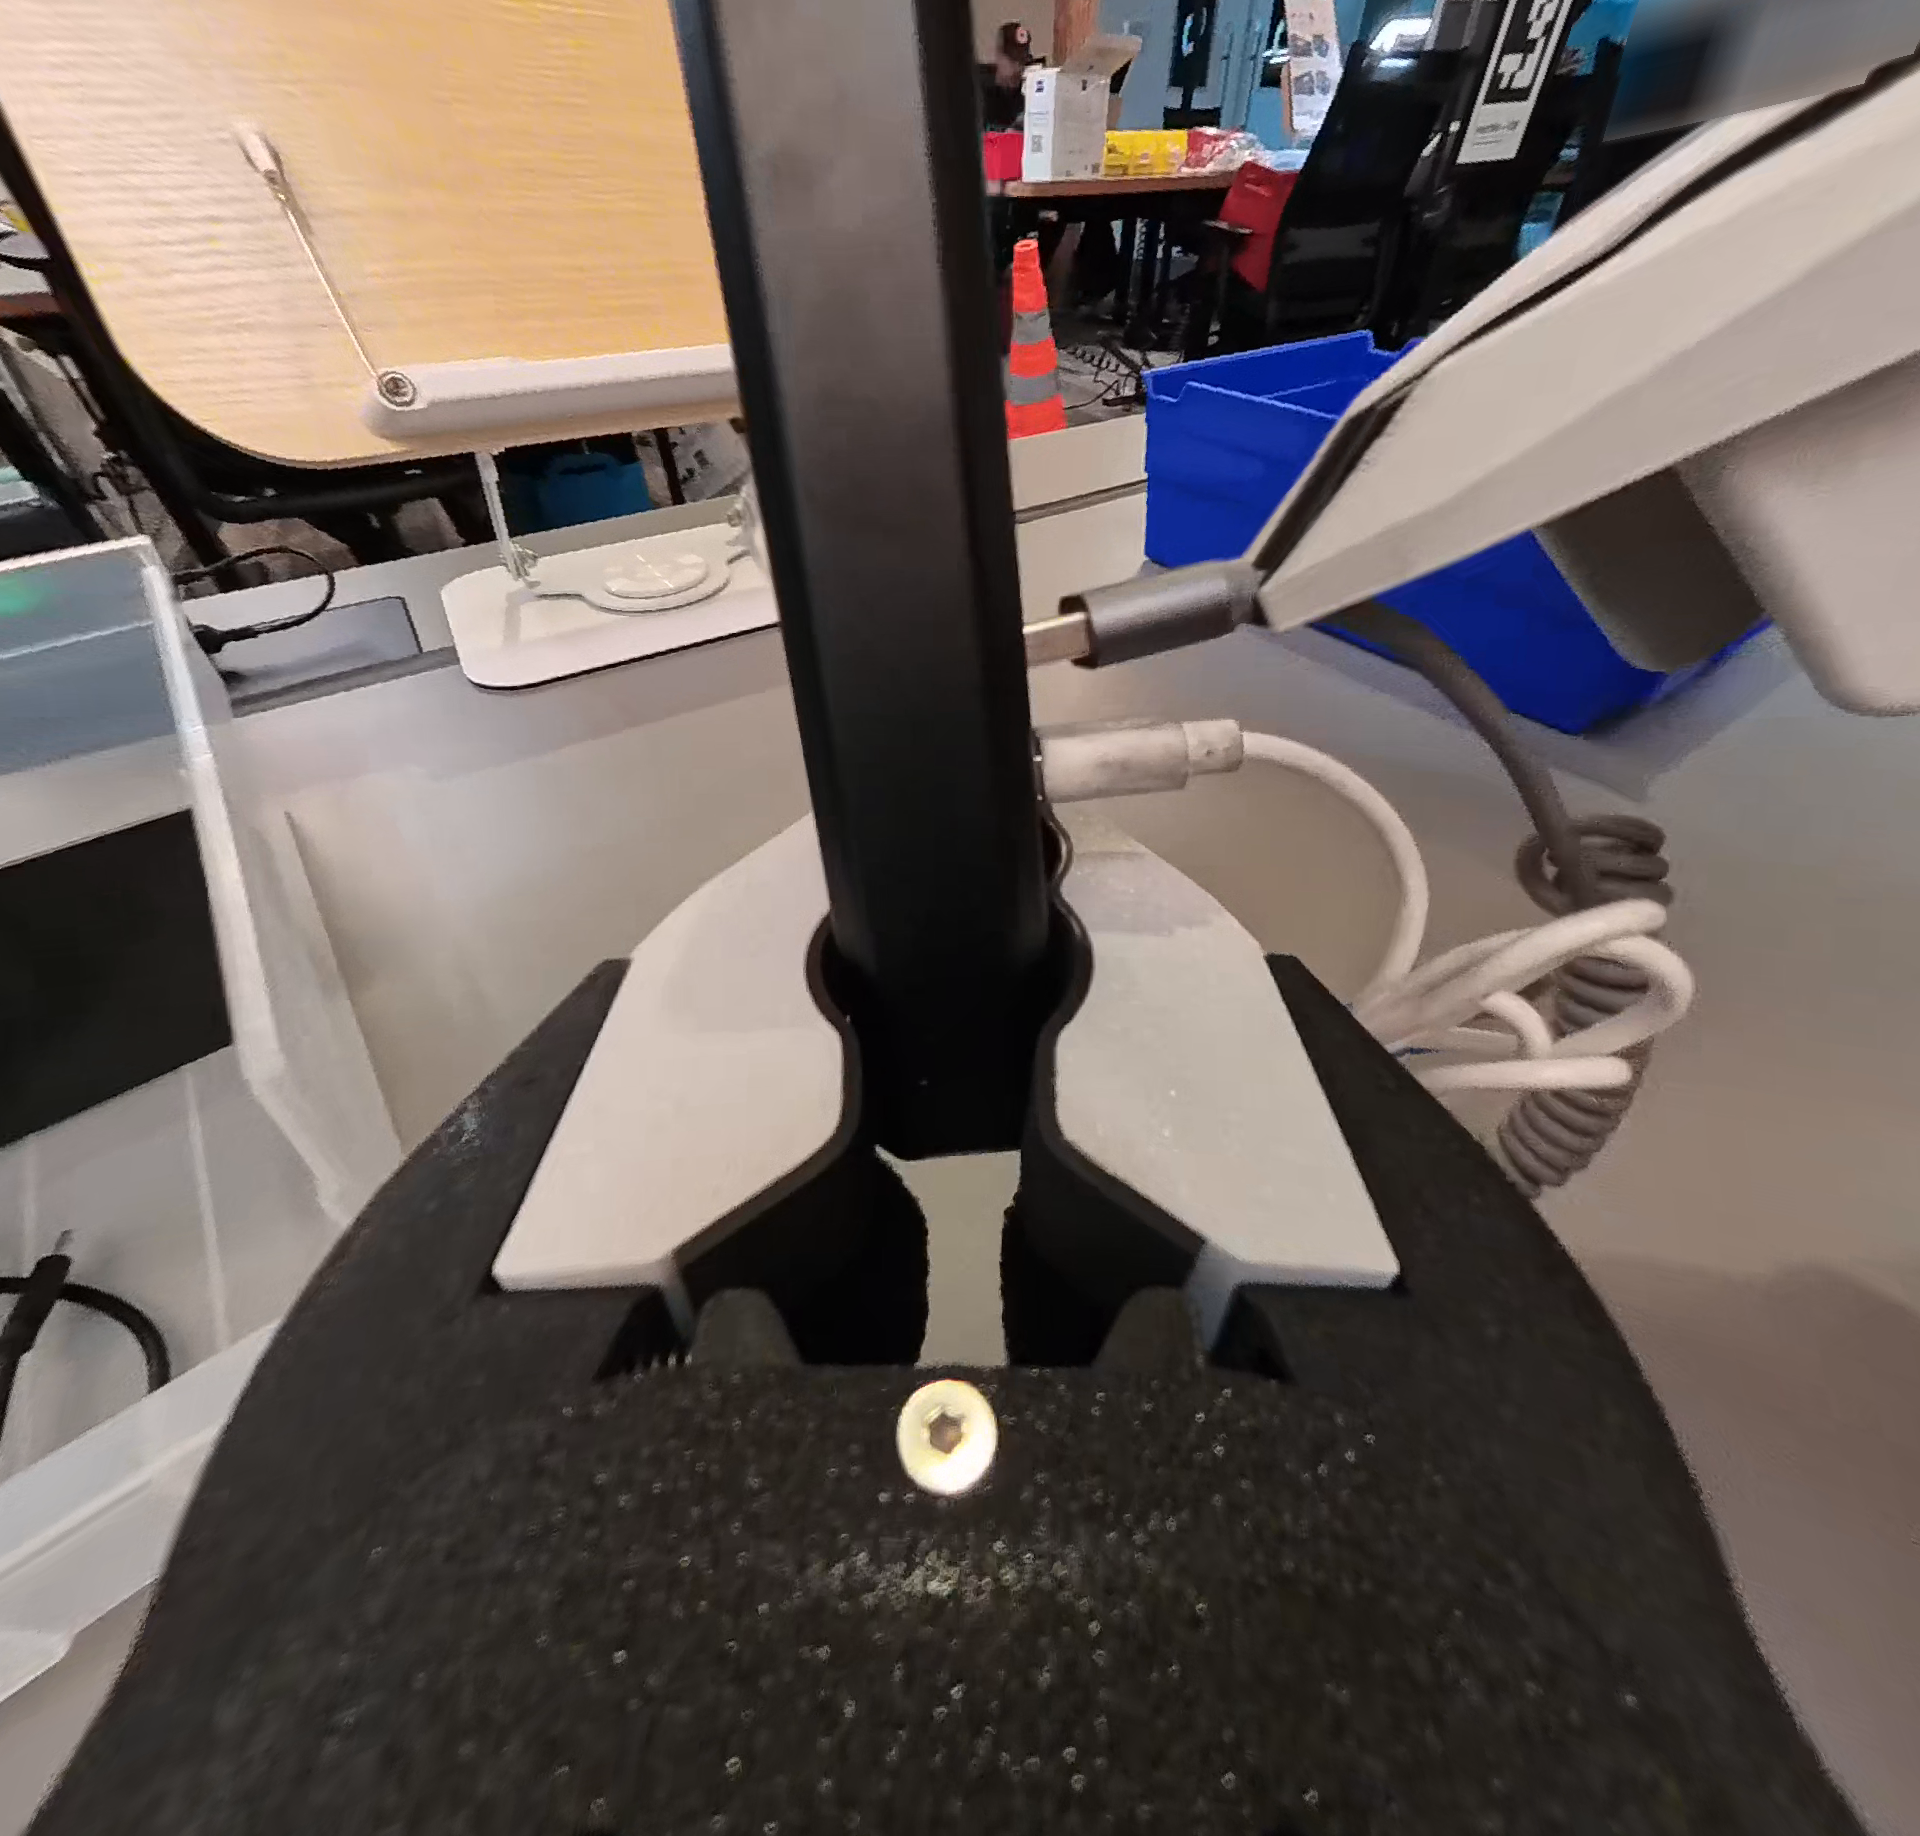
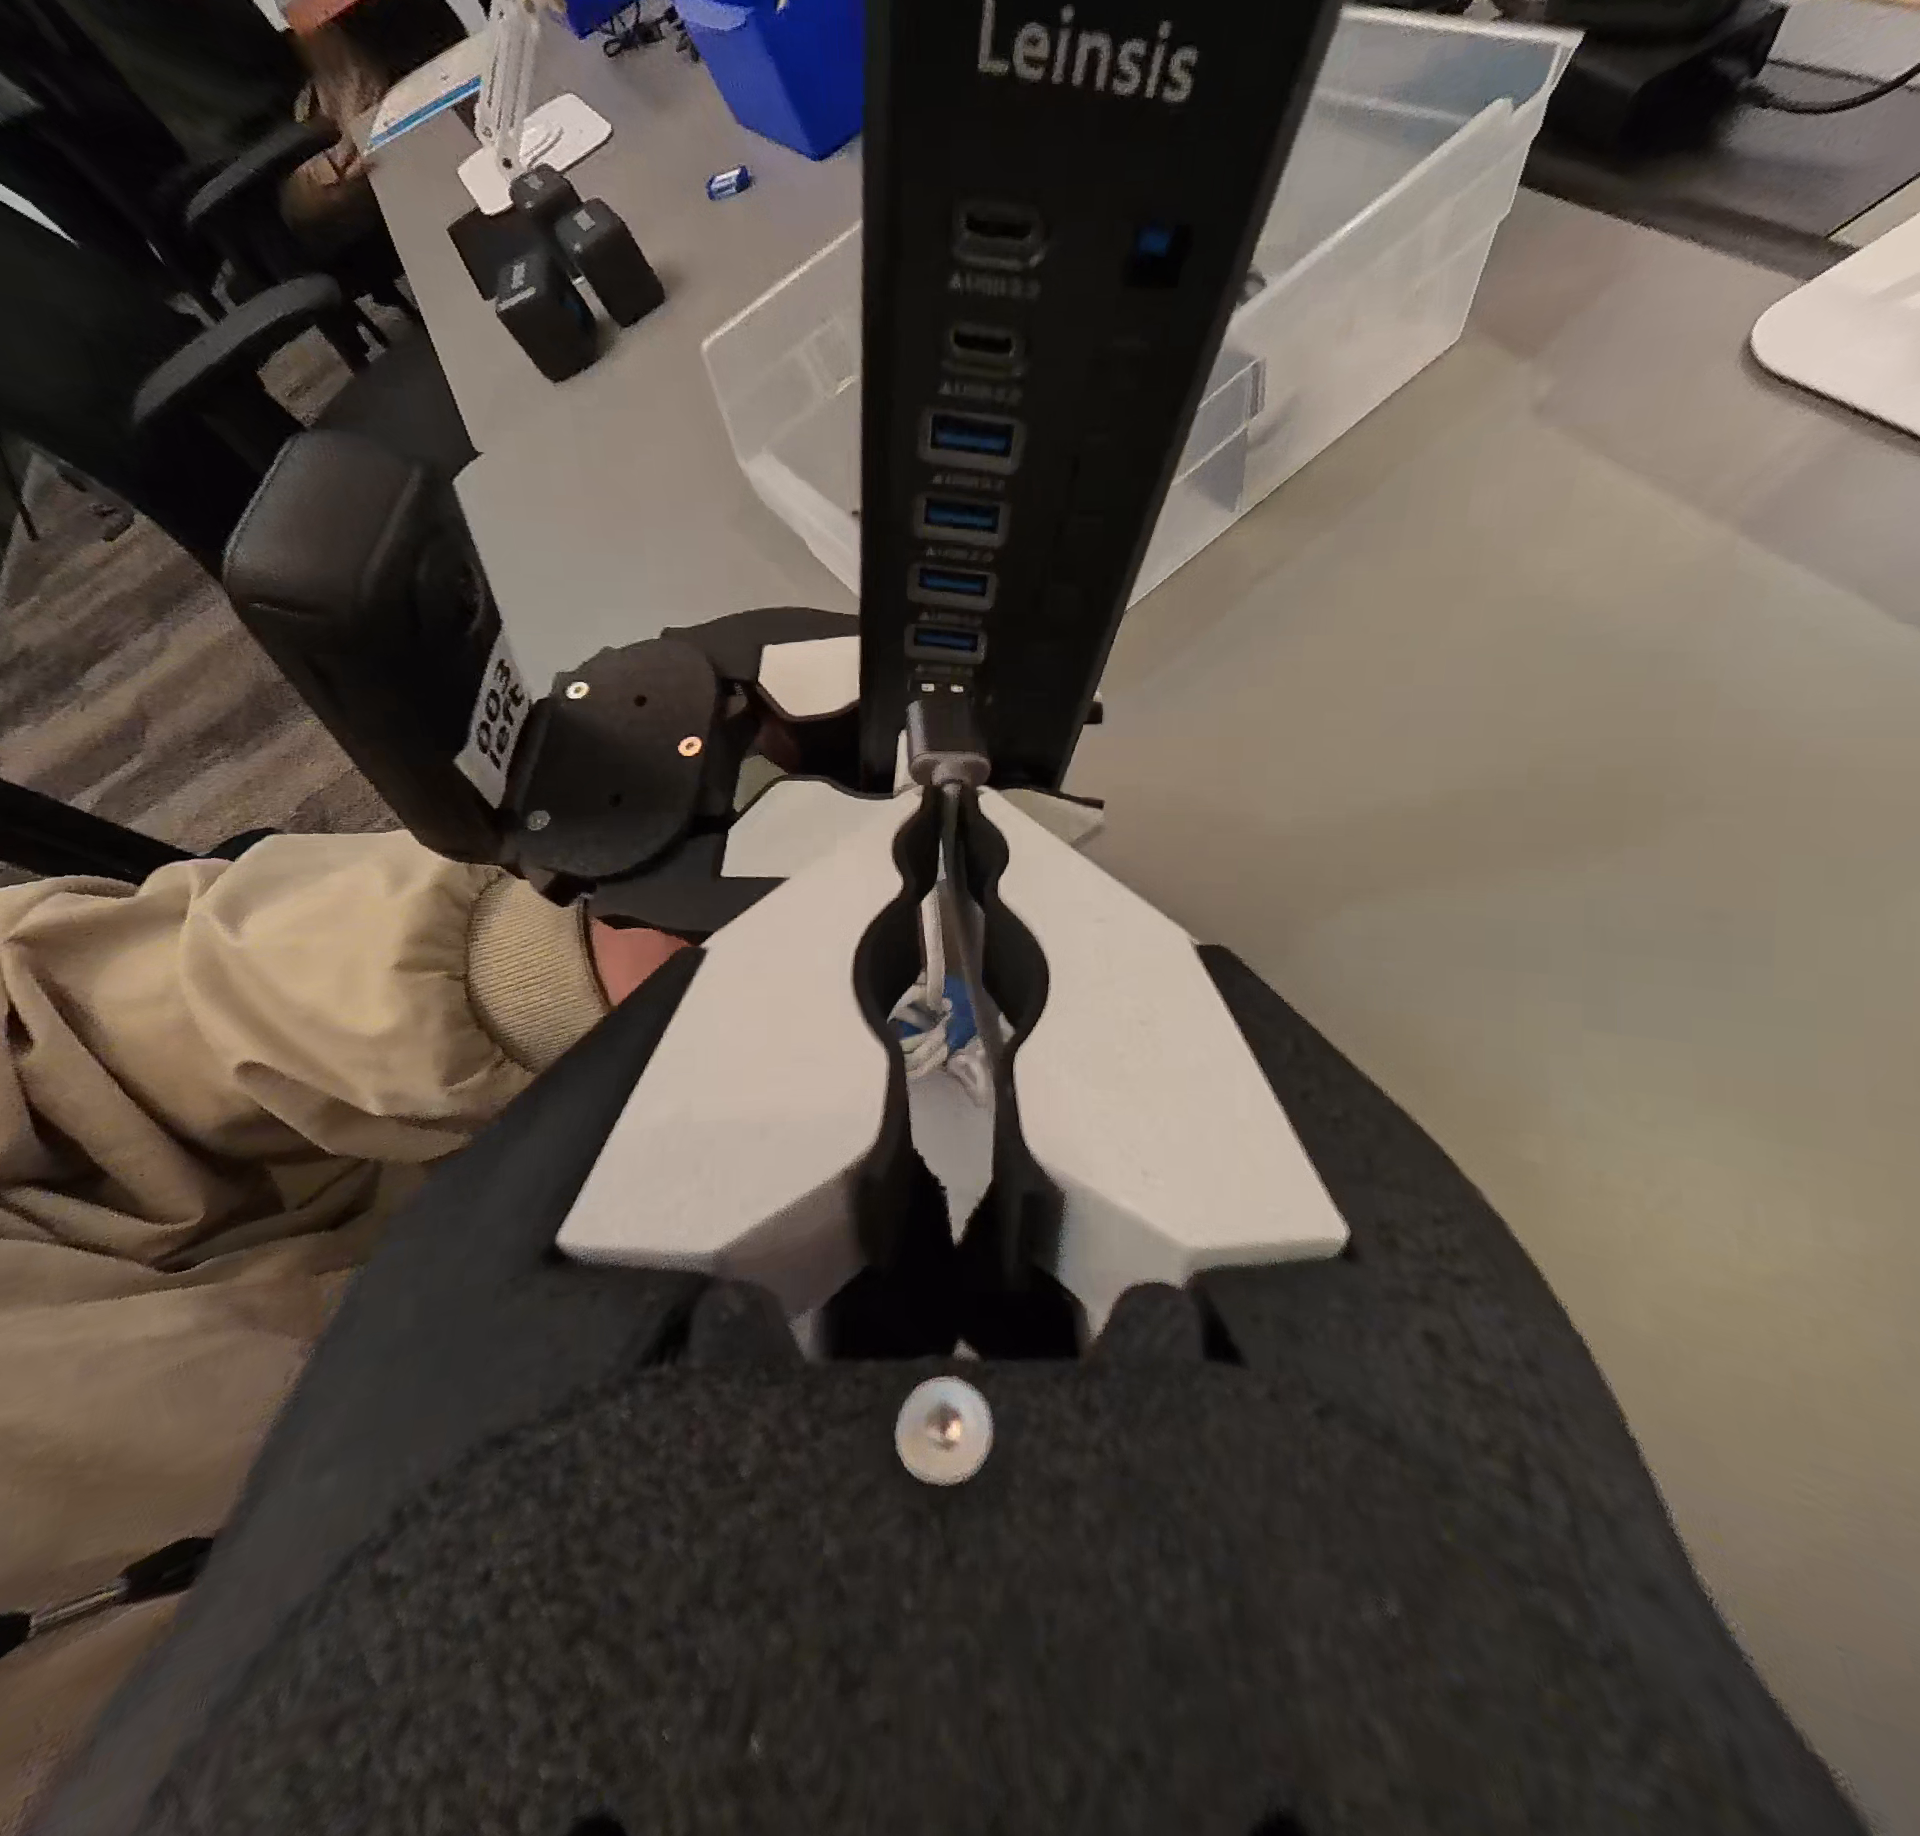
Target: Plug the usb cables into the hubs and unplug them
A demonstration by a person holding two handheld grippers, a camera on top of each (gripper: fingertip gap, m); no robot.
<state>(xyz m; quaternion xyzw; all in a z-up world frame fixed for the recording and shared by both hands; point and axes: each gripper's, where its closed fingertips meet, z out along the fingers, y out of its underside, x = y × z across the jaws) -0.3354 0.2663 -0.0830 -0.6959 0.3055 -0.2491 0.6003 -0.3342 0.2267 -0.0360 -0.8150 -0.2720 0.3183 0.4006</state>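
A tall black USB hub (image 1: 873, 436) stands upright on the grey table. My left gripper (image 1: 940, 945) is shut on its lower part. My right gripper (image 1: 1262, 591) comes in from the right, shut on a grey USB plug (image 1: 1153, 617) with a coiled grey cable (image 1: 1590, 872). In the right wrist view my right gripper (image 2: 940, 799) holds the plug (image 2: 943, 737) with its metal tip at the hub face (image 2: 1039, 384), just below the lowest blue port (image 2: 945, 641). I cannot tell how deep it sits. A white cable plug (image 1: 1143, 758) sits in the hub lower down.
A clear plastic bin (image 2: 1403, 259) stands behind the hub. There is a blue bin (image 1: 1247, 456) at the back right, a white stand base (image 1: 623, 602) and black blocks (image 2: 551, 269) farther off. A beige sleeve (image 2: 260, 1007) lies to the left, and an orange cone (image 1: 1034, 352) stands beyond the table.
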